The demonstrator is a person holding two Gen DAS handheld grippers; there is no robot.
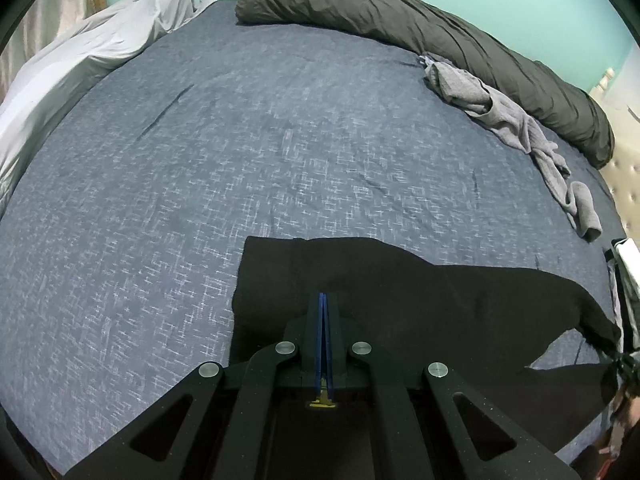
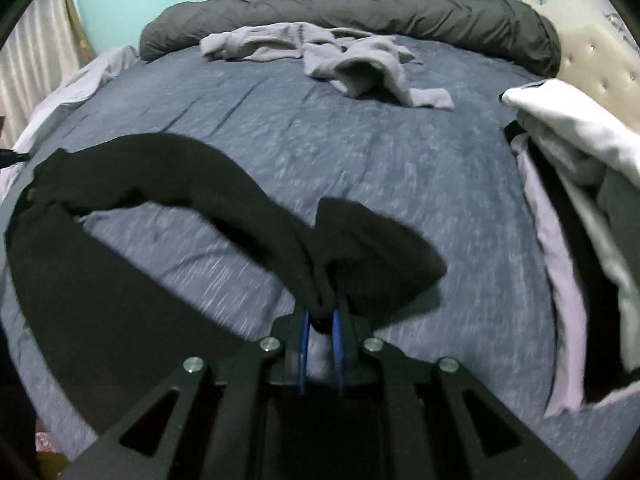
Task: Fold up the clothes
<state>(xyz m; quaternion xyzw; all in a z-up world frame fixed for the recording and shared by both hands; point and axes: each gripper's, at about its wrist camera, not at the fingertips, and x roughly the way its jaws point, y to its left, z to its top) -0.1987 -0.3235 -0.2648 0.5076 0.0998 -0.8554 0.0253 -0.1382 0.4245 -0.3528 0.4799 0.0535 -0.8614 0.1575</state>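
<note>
Black cloth is the thing in hand: a black garment (image 2: pixel 132 168) hangs stretched between the two tools above the blue bedspread (image 1: pixel 240 140). The right gripper (image 2: pixel 320 320) pinches a bunched corner of it between its blue-lined fingers, which stand a little apart with a wad of fabric wedged in the gap. From that claw the cloth runs off to the left in a long sagging band, and a loose flap droops just ahead and to the right of the tips. In the left wrist view the left gripper (image 1: pixel 323 300) has its fingers pressed flat together with the dark cloth lying directly around and beyond the tips; it looks to be gripping an edge, though the pinched fabric itself cannot be made out against the black fingers.

As for progress, the garment is lifted and spread, not folded: no neat crease or stacked layer shows in it. A rumpled grey garment (image 2: pixel 352 60) lies well ahead of the right claw, near the rolled dark duvet (image 2: pixel 360 16), and it is plainly unfolded. To the right of that claw sits a pile of white and dark fabric (image 2: pixel 580 168); whether it is finished folding or waiting laundry cannot be told. So at least two pieces remain to be folded.
</note>
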